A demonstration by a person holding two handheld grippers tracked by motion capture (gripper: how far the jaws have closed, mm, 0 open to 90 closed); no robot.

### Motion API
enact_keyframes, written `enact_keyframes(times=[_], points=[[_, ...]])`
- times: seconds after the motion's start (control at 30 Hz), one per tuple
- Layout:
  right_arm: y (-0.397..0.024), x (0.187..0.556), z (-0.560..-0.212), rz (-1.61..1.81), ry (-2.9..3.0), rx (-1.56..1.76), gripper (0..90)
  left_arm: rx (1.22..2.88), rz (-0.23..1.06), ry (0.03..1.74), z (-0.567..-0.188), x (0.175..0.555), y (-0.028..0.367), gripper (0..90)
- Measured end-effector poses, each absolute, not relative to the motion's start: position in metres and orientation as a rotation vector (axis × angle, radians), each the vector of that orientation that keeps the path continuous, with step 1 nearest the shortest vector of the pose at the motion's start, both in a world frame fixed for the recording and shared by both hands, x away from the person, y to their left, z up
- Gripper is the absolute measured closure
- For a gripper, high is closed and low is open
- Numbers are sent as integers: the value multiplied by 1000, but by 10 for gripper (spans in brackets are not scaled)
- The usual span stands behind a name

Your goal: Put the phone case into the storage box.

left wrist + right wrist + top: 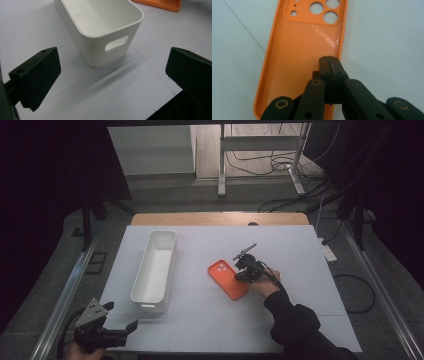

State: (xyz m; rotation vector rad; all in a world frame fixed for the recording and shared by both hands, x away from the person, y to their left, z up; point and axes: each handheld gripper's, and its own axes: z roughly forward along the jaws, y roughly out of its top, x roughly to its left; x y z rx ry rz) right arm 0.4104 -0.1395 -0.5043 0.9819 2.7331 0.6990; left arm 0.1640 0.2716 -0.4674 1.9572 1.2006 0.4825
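Observation:
An orange phone case (227,279) lies open side up on the white table, camera holes toward the far end (299,45). My right gripper (241,271) is shut, and its closed tips (328,61) sit over the inside of the case near its right rim. Whether they touch it I cannot tell. My left gripper (122,316) is open at the table's near left corner, with nothing between its jaws (112,75). It faces the short end of a white bin (100,47), with a corner of the case (162,3) beyond.
The long, empty white bin (145,265) stands left of the case, its cut-out handle toward me. The white table top (280,320) has a wooden strip (220,218) at its far edge. Cables and a metal stand (260,150) are on the floor beyond.

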Motion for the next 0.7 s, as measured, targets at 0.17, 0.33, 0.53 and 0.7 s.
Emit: enact_keyframes(times=[0.17, 0.33, 0.53, 0.7], points=[[-143, 413, -504, 703, 2721, 1000, 891, 1957, 481, 1201, -467, 164, 272, 6], [-143, 413, -504, 704, 2721, 1006, 891, 1957, 481, 1201, -467, 164, 272, 6], [-142, 410, -501, 723, 2724, 999, 889, 1957, 482, 1200, -467, 164, 272, 6], [-140, 406, -487, 778, 2704, 973, 775, 1959, 482, 1198, -467, 164, 271, 6]])
